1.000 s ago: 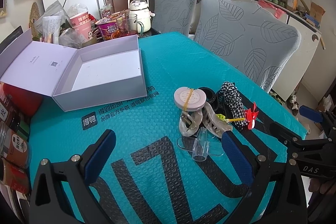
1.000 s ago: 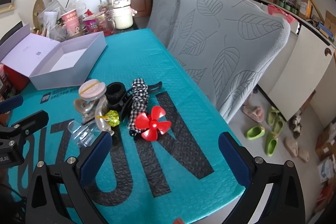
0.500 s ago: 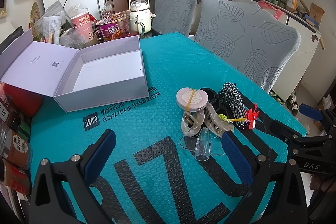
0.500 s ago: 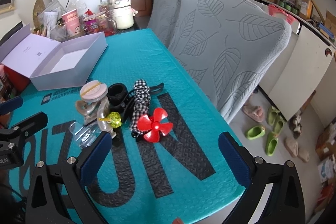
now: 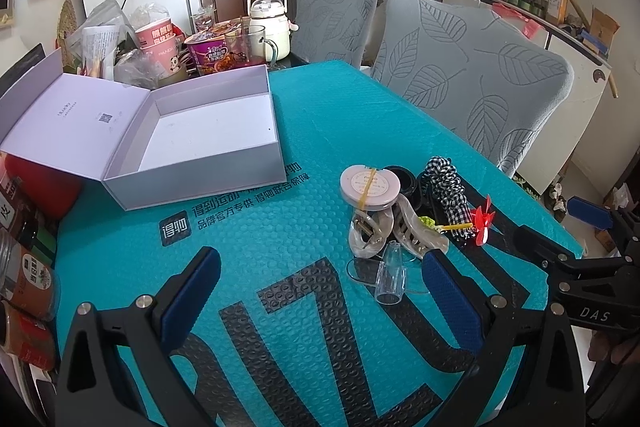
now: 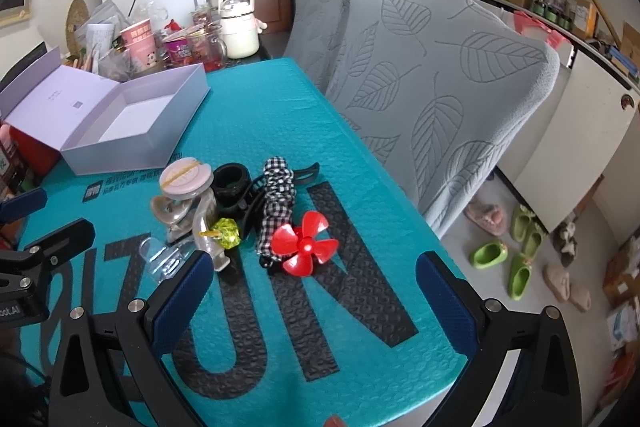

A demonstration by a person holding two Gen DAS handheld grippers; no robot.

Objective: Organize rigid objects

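Observation:
A heap of small items lies on the teal mat: a round pink tin (image 5: 369, 183) (image 6: 186, 177) with a yellow band, a beige claw clip (image 5: 370, 233), a black ring (image 6: 231, 181), a checked scrunchie clip (image 5: 447, 189) (image 6: 277, 201), a red propeller (image 6: 305, 242) (image 5: 483, 221), a yellow-green bead (image 6: 226, 233) and a clear plastic piece (image 5: 391, 282). An open white box (image 5: 212, 131) (image 6: 132, 115) sits empty at the left. My left gripper (image 5: 320, 301) is open, close in front of the heap. My right gripper (image 6: 312, 297) is open just short of the propeller.
Cups, a noodle bowl and a white kettle (image 5: 267, 23) crowd the table's far end. Spice jars (image 5: 28, 277) line the left edge. Two leaf-patterned chairs (image 5: 472, 79) stand along the right side. Slippers (image 6: 516, 259) lie on the floor beyond the mat's right edge.
Both grippers have eased slightly toward the heap; the items sit a little lower and nearer in both views. Nothing was picked up or shifted.

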